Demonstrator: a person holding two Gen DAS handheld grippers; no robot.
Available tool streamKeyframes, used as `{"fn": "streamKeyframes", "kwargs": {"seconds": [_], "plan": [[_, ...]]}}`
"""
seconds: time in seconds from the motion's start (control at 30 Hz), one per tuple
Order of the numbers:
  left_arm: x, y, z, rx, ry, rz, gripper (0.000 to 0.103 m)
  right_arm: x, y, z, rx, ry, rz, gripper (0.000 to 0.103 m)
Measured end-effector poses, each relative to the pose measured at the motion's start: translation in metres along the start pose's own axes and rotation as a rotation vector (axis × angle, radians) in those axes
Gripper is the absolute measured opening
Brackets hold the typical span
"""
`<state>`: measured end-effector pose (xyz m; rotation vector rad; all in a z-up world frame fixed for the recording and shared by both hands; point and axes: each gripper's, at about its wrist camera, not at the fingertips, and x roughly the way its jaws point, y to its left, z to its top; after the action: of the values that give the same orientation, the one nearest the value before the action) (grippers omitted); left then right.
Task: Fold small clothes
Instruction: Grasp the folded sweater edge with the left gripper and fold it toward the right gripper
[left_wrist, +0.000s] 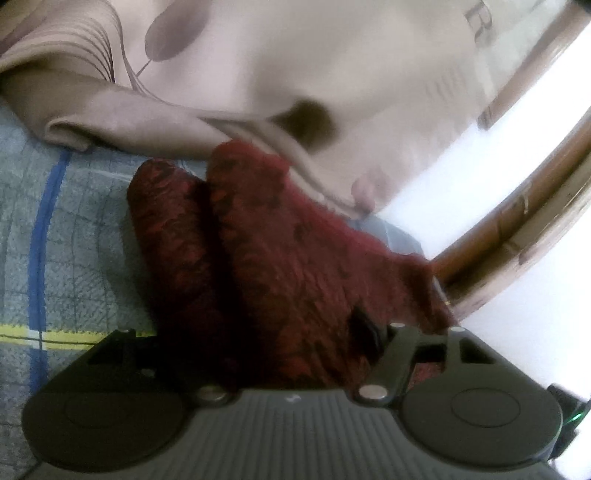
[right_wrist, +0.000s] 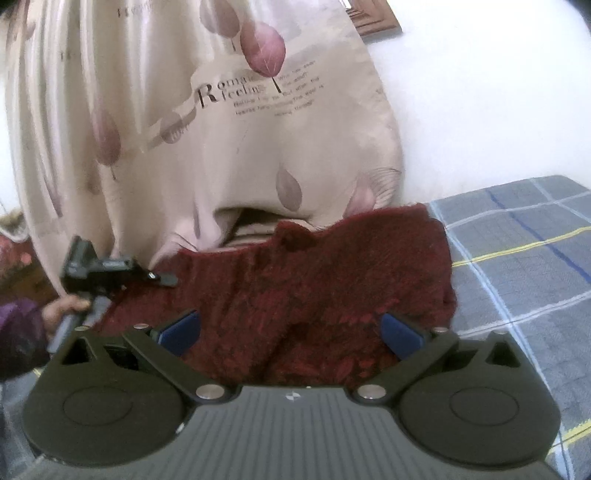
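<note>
R gripper (right_wrist: 290, 330): jaws spread wide, blue pads (right_wrist: 400, 334) standing apart w/ the dark red fuzzy garment (right_wrist: 314, 280) bunched between them. Pads sit at the cloth's near edge, one each side; neither looks pressed in, so it's loose, not clamped.

L gripper (right_wrist: 162, 278): seen from the R cam at the garment's left edge, held by a hand (right_wrist: 64, 306) in a purple sleeve (right_wrist: 18, 332). Its tip is on or just over the edge of the red cloth; fingers too small there to read. In its own cam the red fabric (left_wrist: 295, 266) heaps over the front of the tool and hides the fingertips, so can't tell if it's gripping or free.

Garment: lies on the grey-blue plaid sheet (right_wrist: 517, 258), long axis running left-right across the R cam view, between the two tools. Far edge butts up against the beige leaf-print curtain (right_wrist: 221, 129). From the L cam it shows as two rolled or folded lobes, side by side, pointing away toward the curtain (left_wrist: 258, 74). Plaid sheet (left_wrist: 55, 221) to the garment's left in that view, wooden rail (left_wrist: 517, 221) to its right.
</note>
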<state>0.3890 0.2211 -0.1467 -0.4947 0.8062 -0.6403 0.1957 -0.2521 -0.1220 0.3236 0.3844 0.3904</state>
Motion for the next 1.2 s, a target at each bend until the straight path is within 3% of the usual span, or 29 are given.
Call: {"fn": "streamKeyframes", "kwargs": {"seconds": [0.07,0.1,0.13,0.2,0.23,0.33,0.43,0.57,0.7,0.77,0.87,1.03,1.1,1.17,1.2], "plan": [[0.002,-0.004,0.000,-0.009,0.002,0.015,0.069,0.004,0.001,0.010,0.024,0.022,0.054,0.095],[0.003,-0.009,0.000,0.005,-0.002,0.028,0.062,0.007,0.003,0.017,0.032,0.031,0.076,0.091],[0.004,-0.013,0.000,0.020,-0.001,0.044,0.059,0.012,0.006,0.026,0.034,0.036,0.095,0.080],[0.004,-0.020,-0.002,0.014,-0.013,0.070,0.054,0.026,0.010,0.044,0.050,0.055,0.153,0.036],[0.002,-0.023,-0.003,0.010,-0.022,0.077,0.052,0.038,0.010,0.053,0.067,0.089,0.158,0.007],[-0.006,-0.032,-0.004,-0.011,-0.054,0.073,0.048,0.083,0.011,0.071,0.110,0.185,0.194,0.006],[-0.016,-0.044,-0.004,-0.020,-0.077,0.063,0.043,0.132,0.011,0.078,0.146,0.287,0.197,0.006],[-0.020,-0.063,-0.003,-0.057,-0.070,0.043,0.042,0.194,0.011,0.080,0.198,0.414,0.082,0.006],[-0.010,-0.094,-0.003,-0.073,-0.050,-0.003,0.042,0.234,0.004,0.077,0.273,0.460,0.085,0.006],[-0.001,-0.110,-0.004,-0.082,-0.042,-0.025,0.042,0.246,-0.004,0.073,0.328,0.487,0.126,0.006],[0.013,-0.132,-0.007,-0.059,-0.034,-0.033,0.042,0.234,-0.023,0.075,0.490,0.424,0.212,0.012],[0.029,-0.147,-0.026,-0.058,-0.078,-0.041,0.043,0.161,-0.049,0.078,0.658,0.271,0.321,0.014],[0.031,-0.155,-0.037,0.002,-0.115,-0.010,0.043,0.136,-0.059,0.072,0.743,0.247,0.390,0.036],[0.031,-0.158,-0.048,0.030,-0.164,0.013,0.044,0.116,-0.062,0.067,0.788,0.230,0.456,0.083],[0.032,-0.163,-0.054,0.066,-0.179,0.032,0.044,0.107,-0.060,0.067,0.790,0.222,0.473,0.087]]}}
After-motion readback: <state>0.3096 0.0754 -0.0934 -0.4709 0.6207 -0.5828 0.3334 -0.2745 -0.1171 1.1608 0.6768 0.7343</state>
